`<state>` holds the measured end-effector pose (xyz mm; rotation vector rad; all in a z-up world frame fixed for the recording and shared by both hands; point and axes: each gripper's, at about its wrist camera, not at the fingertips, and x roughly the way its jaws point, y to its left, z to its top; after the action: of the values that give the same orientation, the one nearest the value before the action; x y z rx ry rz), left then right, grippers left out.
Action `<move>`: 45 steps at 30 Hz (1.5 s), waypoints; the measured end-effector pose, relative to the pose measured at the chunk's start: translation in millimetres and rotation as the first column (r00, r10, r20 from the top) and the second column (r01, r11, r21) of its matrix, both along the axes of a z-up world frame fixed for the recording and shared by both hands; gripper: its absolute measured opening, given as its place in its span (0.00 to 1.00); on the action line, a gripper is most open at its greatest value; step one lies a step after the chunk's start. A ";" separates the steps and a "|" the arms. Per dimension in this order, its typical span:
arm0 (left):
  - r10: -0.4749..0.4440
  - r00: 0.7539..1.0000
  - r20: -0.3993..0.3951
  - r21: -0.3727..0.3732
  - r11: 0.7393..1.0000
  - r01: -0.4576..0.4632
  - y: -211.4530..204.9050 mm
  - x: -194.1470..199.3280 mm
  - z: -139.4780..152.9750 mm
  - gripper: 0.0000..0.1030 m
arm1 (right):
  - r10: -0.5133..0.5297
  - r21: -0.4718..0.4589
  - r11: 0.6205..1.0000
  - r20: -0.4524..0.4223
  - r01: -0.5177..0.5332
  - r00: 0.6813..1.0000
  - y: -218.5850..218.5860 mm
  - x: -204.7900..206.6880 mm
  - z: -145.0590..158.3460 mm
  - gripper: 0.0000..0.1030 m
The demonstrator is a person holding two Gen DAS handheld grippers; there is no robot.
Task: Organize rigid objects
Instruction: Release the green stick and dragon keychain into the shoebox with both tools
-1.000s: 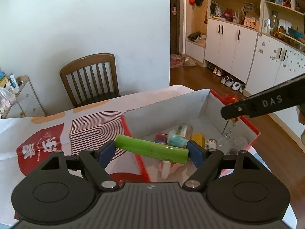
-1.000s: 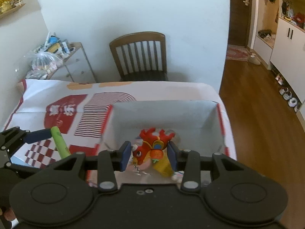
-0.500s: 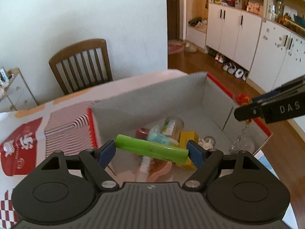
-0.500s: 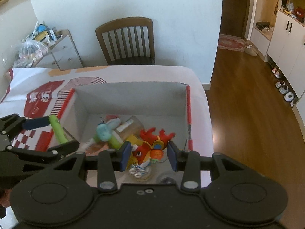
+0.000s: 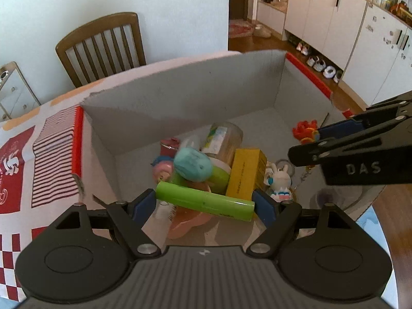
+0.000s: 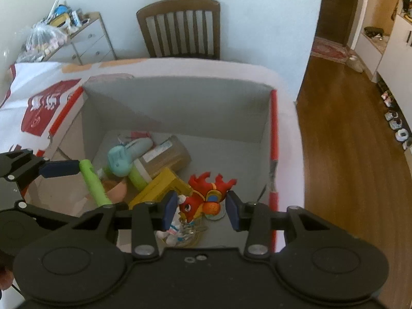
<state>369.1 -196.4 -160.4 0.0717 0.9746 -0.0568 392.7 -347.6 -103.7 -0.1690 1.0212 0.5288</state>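
My left gripper (image 5: 204, 203) is shut on a green cylinder (image 5: 204, 201), held crosswise by its two ends over the near left part of the grey cardboard box (image 5: 185, 95). My right gripper (image 6: 202, 209) is over the box's right side; a red and yellow toy figure (image 6: 206, 198) sits between its blue pads, and the jaws look a little wider than the toy. The left gripper with the green cylinder (image 6: 94, 184) shows at the left of the right wrist view. The right gripper (image 5: 332, 141) shows at the right of the left wrist view.
The box (image 6: 180, 108) holds a teal toy (image 5: 193, 163), a clear jar (image 5: 225, 137), a yellow packet (image 5: 244, 171), a white rabbit figure (image 5: 280, 180) and other small items. A wooden chair (image 6: 180, 25) stands behind the table. A patterned cloth (image 5: 38, 141) covers the table.
Both grippers have moved forward and down over the box. The right gripper's jaws have widened around the red toy. The left gripper still holds the green cylinder.
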 end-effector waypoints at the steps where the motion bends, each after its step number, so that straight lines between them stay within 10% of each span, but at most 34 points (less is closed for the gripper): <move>1: 0.001 1.000 -0.010 -0.003 1.000 -0.001 -0.1 1.1 -2.3 0.80 | 0.007 -0.005 1.000 -0.001 -0.007 1.000 1.2 0.0 -2.0 0.39; 20: 0.041 0.997 -0.072 -0.045 0.998 -0.045 -0.4 1.8 -9.5 0.80 | 0.029 0.001 1.000 0.022 -0.029 0.999 1.9 -3.3 4.2 0.45; 45: 0.078 0.995 0.058 -0.073 0.995 -0.074 3.8 -51.3 39.0 0.80 | 0.027 0.095 0.995 0.135 -0.040 0.990 -19.5 -44.7 49.2 0.58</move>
<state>317.8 -192.6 -121.4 -0.0289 0.9130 -0.0188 348.0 -367.0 -54.5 -0.1330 0.8612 0.5893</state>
